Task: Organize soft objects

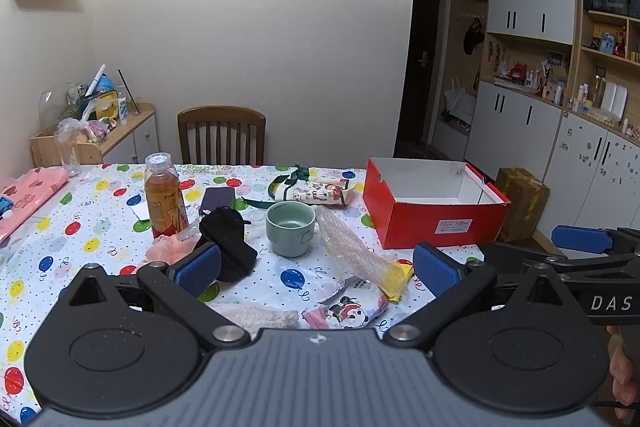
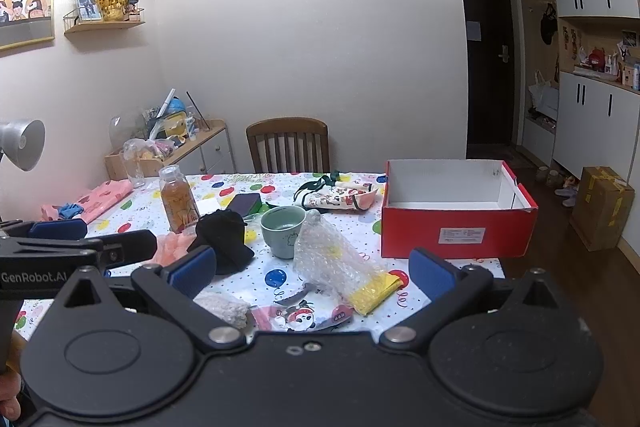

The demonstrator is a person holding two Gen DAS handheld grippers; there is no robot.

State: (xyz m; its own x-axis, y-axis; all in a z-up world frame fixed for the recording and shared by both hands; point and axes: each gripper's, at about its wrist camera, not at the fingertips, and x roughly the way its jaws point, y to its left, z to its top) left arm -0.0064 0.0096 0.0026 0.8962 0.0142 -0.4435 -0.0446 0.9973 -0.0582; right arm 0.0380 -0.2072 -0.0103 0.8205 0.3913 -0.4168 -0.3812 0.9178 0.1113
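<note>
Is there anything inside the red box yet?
Empty as far as shown: the red box is open-topped and only bare white inner walls appear; its floor is hidden.

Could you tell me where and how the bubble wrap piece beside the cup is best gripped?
Probably grip the bubble wrap at its raised, crumpled end beside the cup, coming from above. That end bunches upward, giving the fingers a fold to pinch.
</note>
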